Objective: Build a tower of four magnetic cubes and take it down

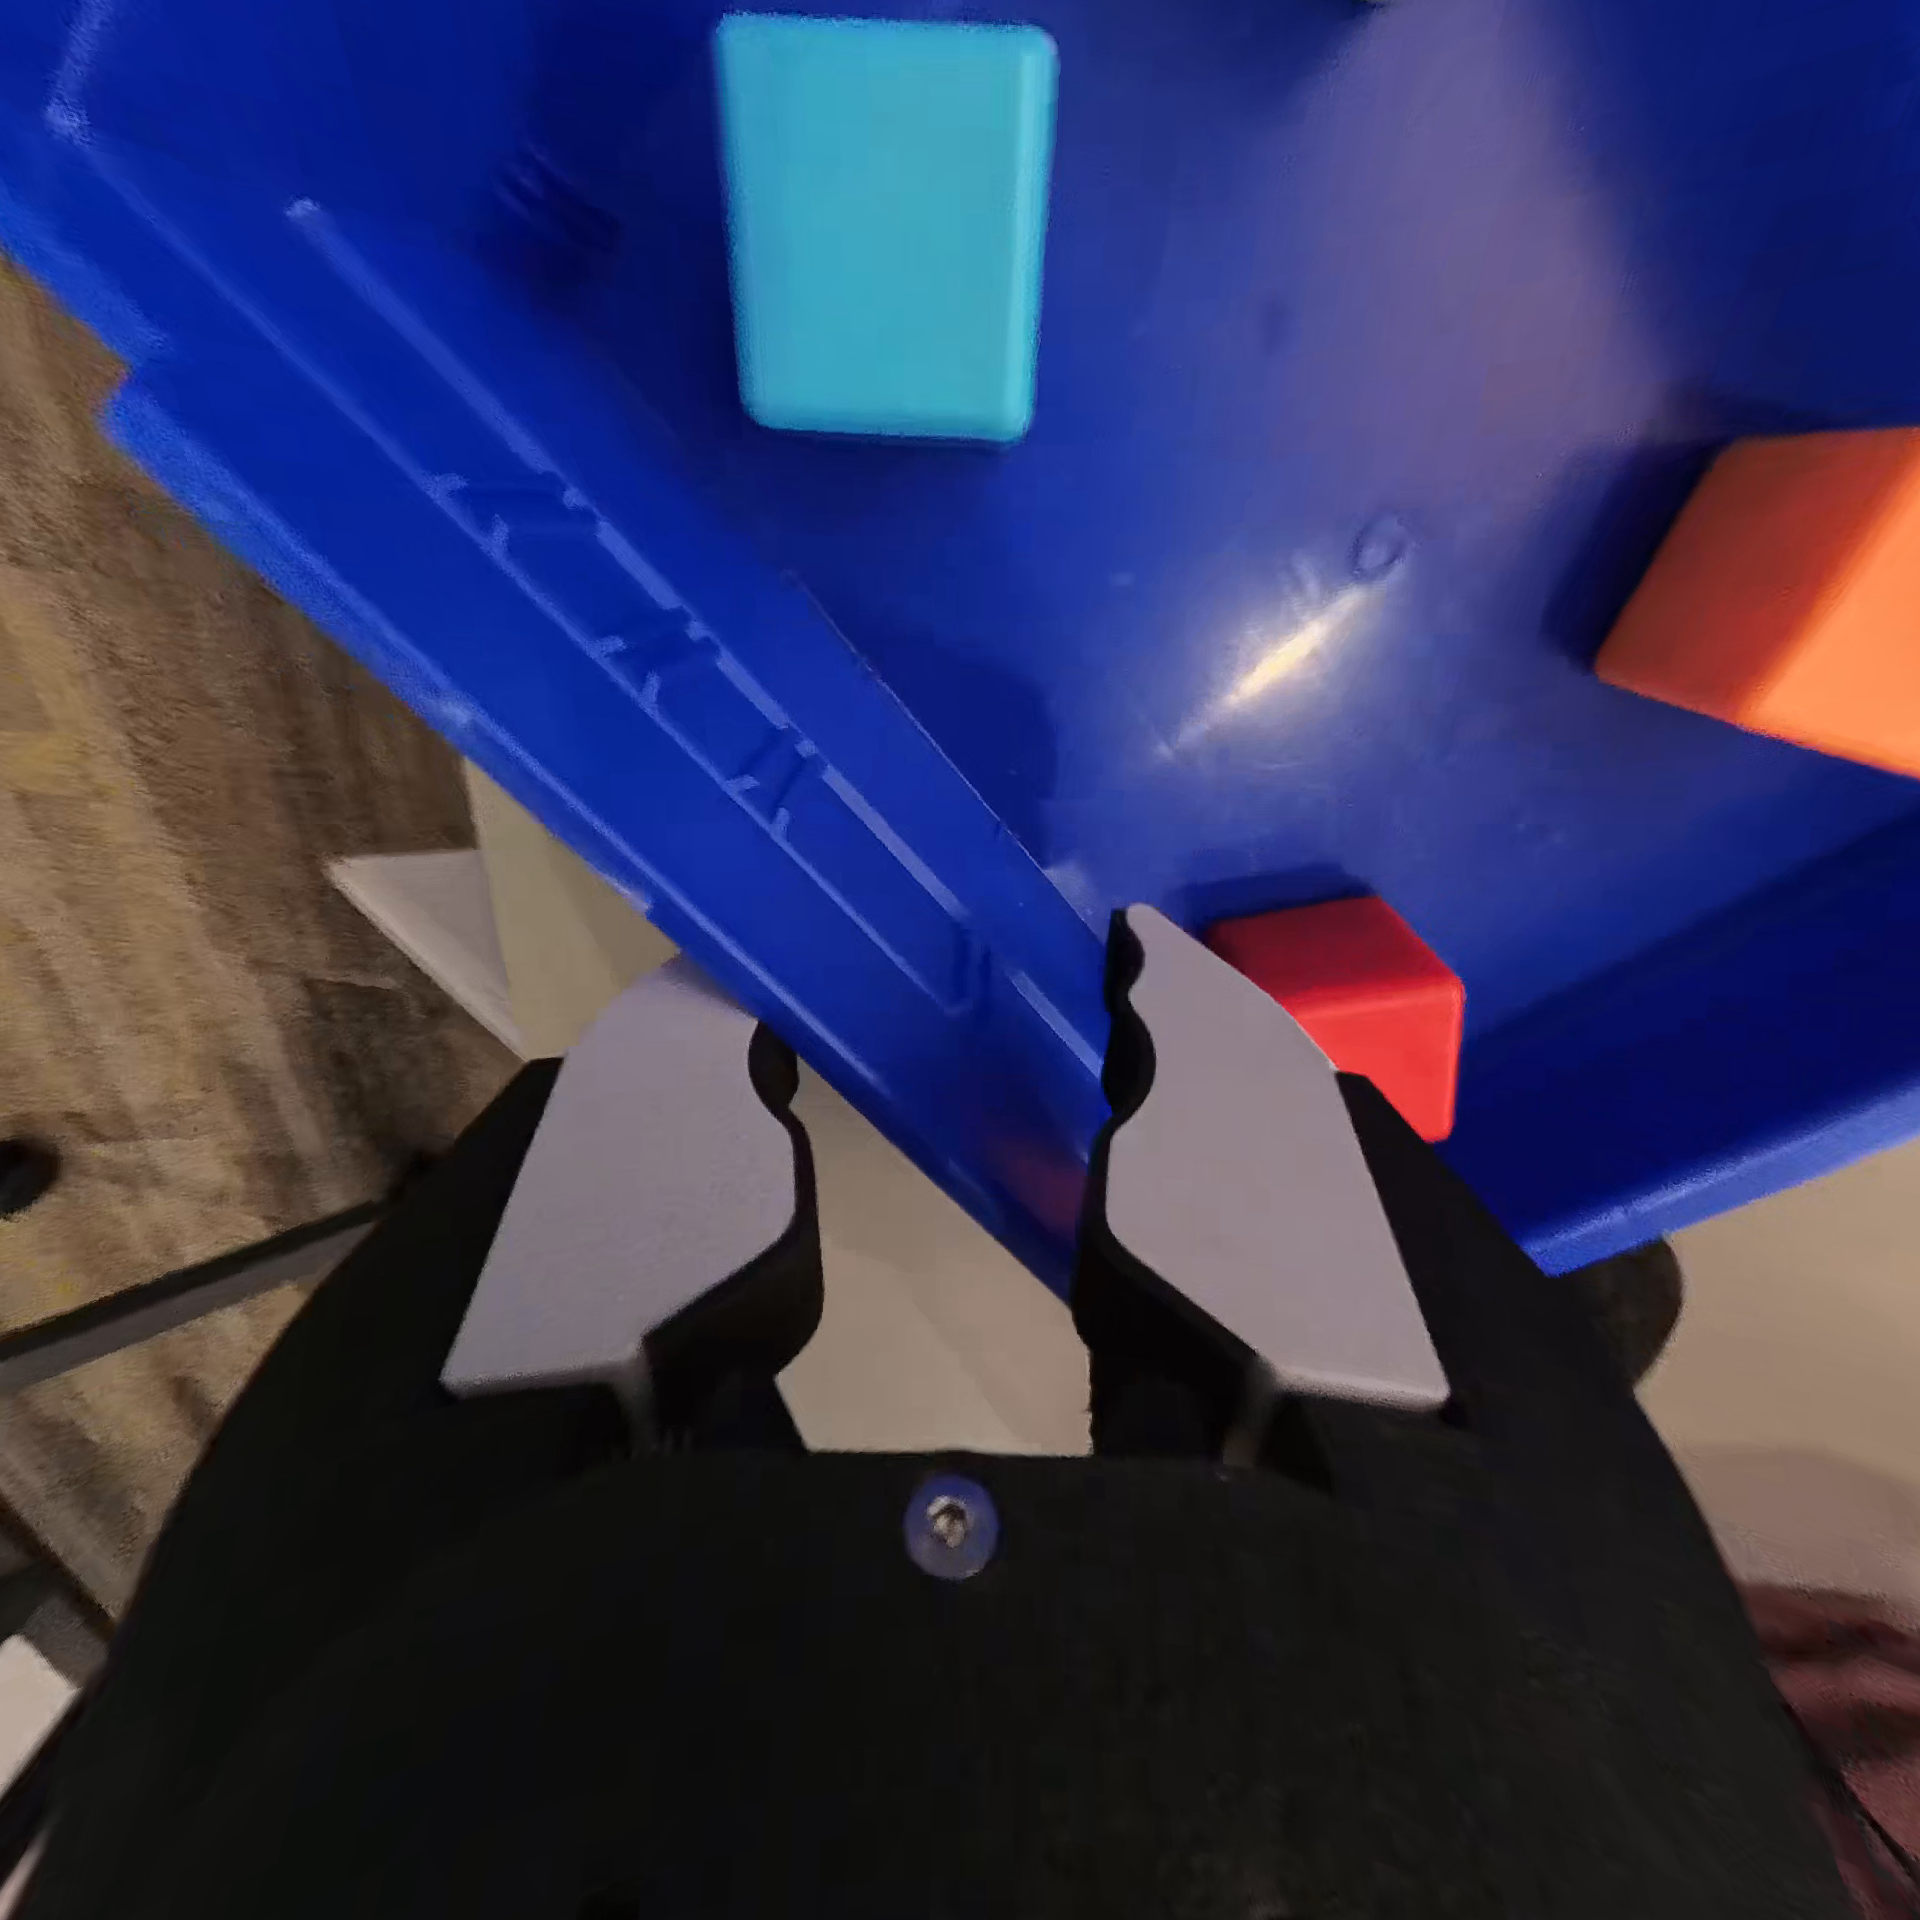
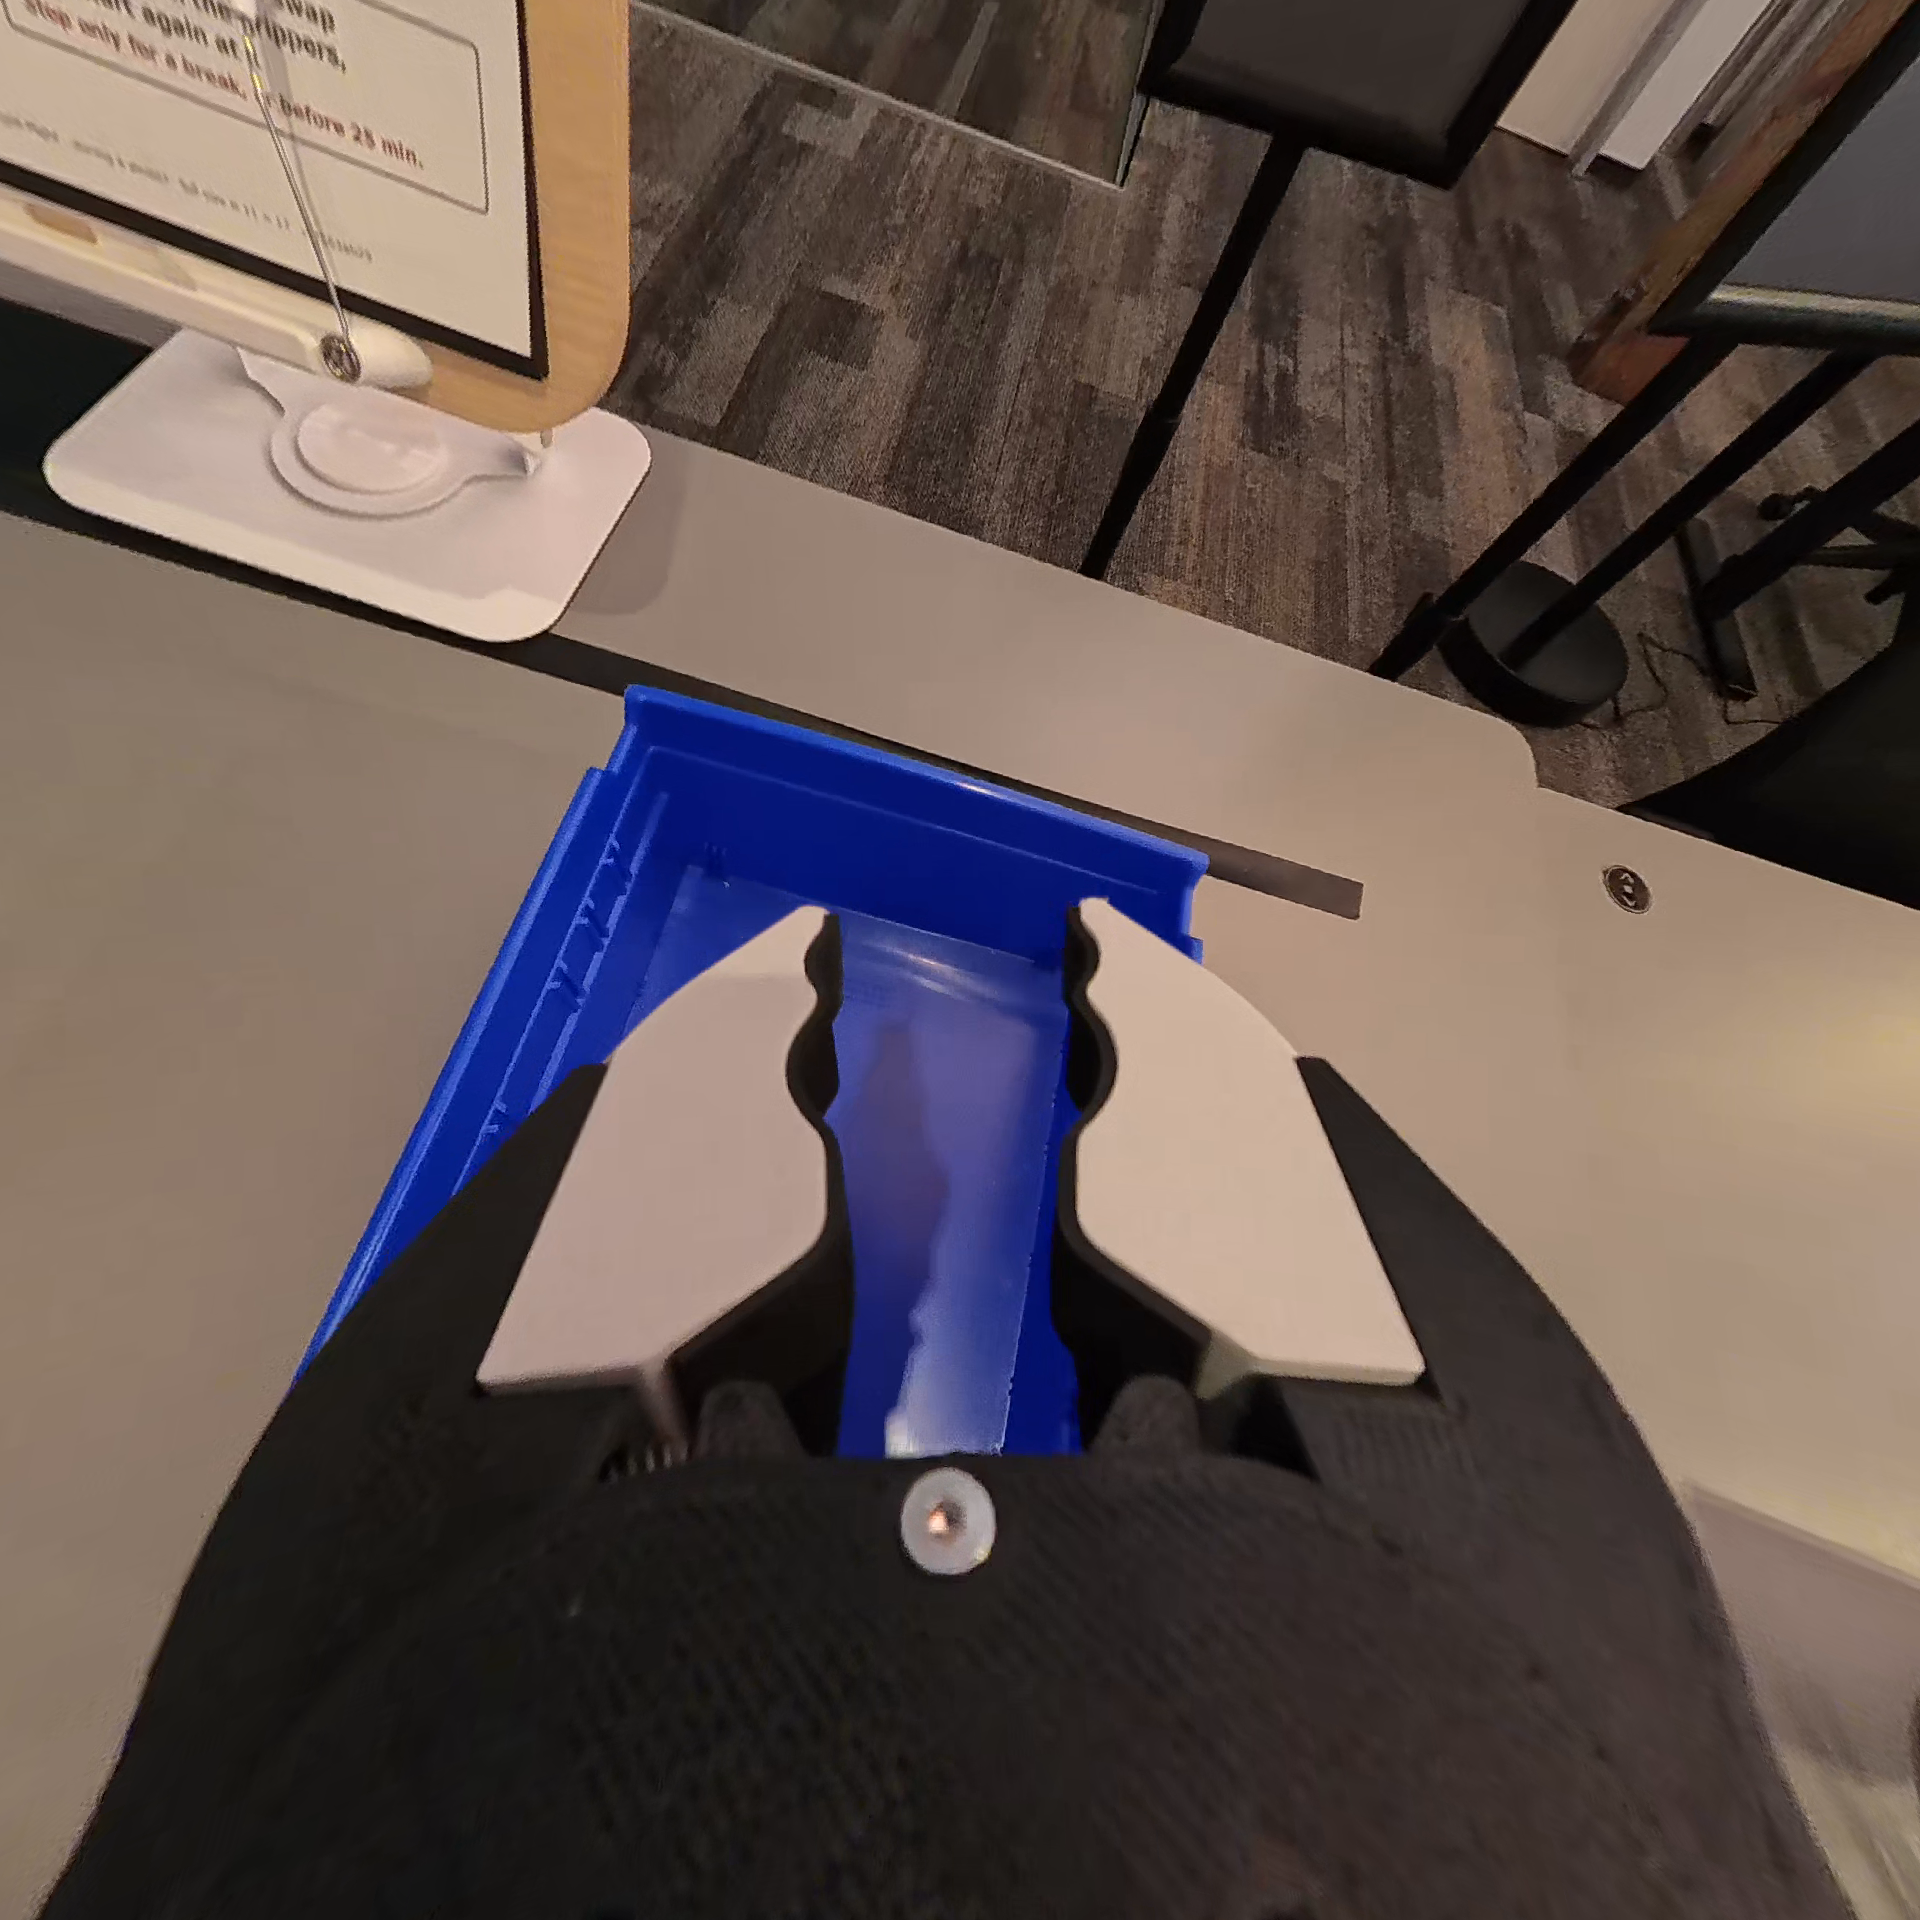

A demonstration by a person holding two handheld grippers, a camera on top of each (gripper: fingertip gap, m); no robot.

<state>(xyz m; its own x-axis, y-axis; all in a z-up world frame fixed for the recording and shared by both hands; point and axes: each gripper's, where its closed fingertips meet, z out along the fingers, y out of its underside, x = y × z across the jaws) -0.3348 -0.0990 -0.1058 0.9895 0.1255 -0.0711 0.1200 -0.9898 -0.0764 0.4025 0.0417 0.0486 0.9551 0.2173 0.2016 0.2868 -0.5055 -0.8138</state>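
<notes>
Left claw point(image 1: 940, 997) parted, straddling glossy blue plastic bin point(image 1: 665, 665) wall; turquoise block point(image 1: 883, 229), orange block point(image 1: 1787, 603), red cube point(image 1: 1361, 997) inside. Right claw point(image 2: 945, 925) parted, empty, above bin.

The left wrist view sits very close above the blue bin point(image 1: 1195, 520), looking steeply down over one long wall into its floor, so the bin fills most of the picture and only a strip of carpet point(image 1: 156, 831) beside that wall shows. The right wrist view also looks down into the blue bin point(image 2: 883, 831), but from above its near end and along its length toward the far wall, tilted forward enough to take in the grey table point(image 2: 312, 935) around the bin and the carpeted floor point(image 2: 935, 312) beyond it. Both views share the bin's inside and its ribbed side wall.
</notes>
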